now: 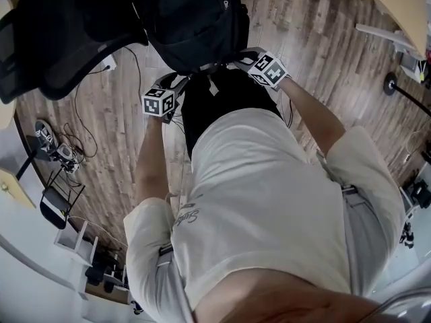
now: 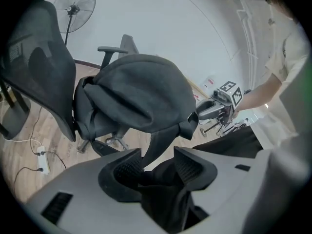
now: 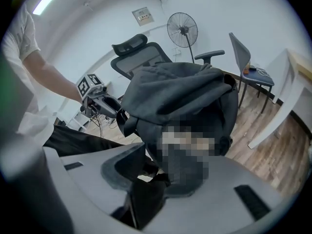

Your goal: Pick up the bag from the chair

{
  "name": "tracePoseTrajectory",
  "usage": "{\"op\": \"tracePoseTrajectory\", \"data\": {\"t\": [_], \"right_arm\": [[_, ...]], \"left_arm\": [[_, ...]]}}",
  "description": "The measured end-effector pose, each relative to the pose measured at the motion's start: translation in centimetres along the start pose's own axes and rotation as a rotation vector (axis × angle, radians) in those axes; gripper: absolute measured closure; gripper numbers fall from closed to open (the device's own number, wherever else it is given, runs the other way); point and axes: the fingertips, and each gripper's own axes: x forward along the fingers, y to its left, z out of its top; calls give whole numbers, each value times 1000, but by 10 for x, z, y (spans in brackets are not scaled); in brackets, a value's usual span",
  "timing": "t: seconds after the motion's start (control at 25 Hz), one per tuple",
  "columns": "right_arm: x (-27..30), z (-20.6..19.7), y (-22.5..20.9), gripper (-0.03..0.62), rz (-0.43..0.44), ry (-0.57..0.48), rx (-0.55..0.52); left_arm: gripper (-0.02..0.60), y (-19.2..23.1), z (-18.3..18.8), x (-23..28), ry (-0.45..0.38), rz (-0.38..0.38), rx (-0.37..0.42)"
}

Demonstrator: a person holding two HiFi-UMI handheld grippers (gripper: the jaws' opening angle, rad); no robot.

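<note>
A black backpack (image 1: pixel 192 19) sits just ahead of me, bulging and upright, on a chair whose armrest (image 2: pixel 111 49) shows behind it. My left gripper (image 1: pixel 176 79) is at the bag's lower left. Its jaws stand open, and a black shoulder strap (image 2: pixel 152 147) hangs down loosely between them. My right gripper (image 1: pixel 236 58) is at the bag's lower right. Its jaws also stand open, with the other black strap (image 3: pixel 148 152) lying between them; its right jaw is hidden behind the bag. Each gripper shows in the other's view: the right gripper (image 2: pixel 214 108) and the left gripper (image 3: pixel 100 101).
A black mesh office chair (image 1: pixel 60 32) stands at the left, close to the bag. Cables and a power strip (image 1: pixel 108 62) lie on the wood floor. A standing fan (image 3: pixel 183 30), a grey chair (image 3: pixel 248 67) and a white desk edge (image 3: pixel 287 96) lie beyond.
</note>
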Motion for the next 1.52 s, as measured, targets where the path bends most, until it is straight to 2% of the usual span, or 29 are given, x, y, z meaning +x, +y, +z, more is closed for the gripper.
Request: {"op": "tracePoseTrajectory", "data": {"t": [0.12, 0.24, 0.52, 0.68, 0.76, 0.96, 1.12, 1.28, 1.4, 1.52], "right_arm": [[11, 4, 7, 462, 58, -2, -25], [25, 10, 6, 451, 78, 22, -84], [49, 15, 15, 453, 171, 76, -109], [54, 21, 24, 462, 203, 65, -84], [49, 28, 28, 510, 250, 32, -47], [28, 62, 42, 533, 336, -57, -54], [10, 107, 37, 539, 328, -142, -108], [-3, 165, 24, 546, 323, -262, -77], [-2, 193, 23, 546, 358, -294, -55], [-3, 217, 17, 548, 336, -320, -25]], "left_arm": [[371, -5, 5, 8, -6, -31, -21], [362, -6, 20, 10, -22, -39, -36], [360, -7, 19, 16, 35, -28, -29], [360, -8, 23, 18, 41, -30, -22], [360, -10, 27, 15, 38, -50, -18], [370, -16, 52, -12, -73, -137, -50], [394, -14, 91, -35, -180, -210, -63], [417, -3, 144, -55, -294, -228, -52], [420, -1, 173, -53, -283, -212, 13], [435, -1, 195, -53, -287, -225, 44]]}}
